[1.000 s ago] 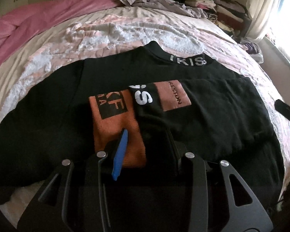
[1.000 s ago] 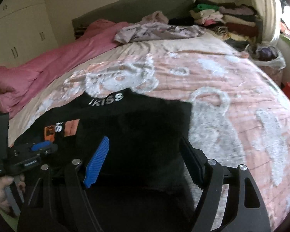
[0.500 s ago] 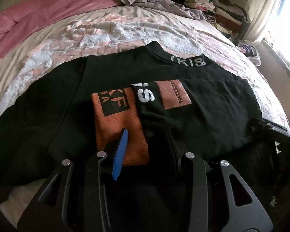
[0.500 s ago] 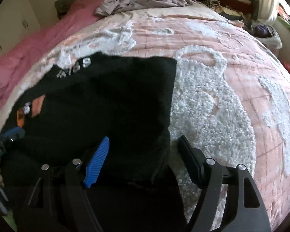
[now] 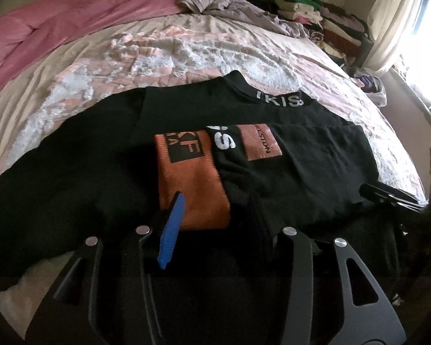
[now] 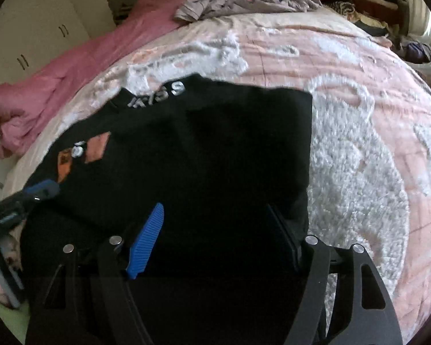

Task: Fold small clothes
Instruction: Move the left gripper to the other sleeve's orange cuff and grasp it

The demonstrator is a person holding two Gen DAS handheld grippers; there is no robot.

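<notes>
We see the black sweatshirt (image 5: 273,178) on the bed (image 5: 186,54), left gripper (image 5: 215,221) and right gripper (image 6: 215,227) both parted above its hem.

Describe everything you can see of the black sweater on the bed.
The black sweater is a soft knit with white letters on its collar and orange patches on its front. It lies flat on the pink bedspread, with its right side folded over the body. The left gripper and the right gripper are both open at its near edge.
</notes>
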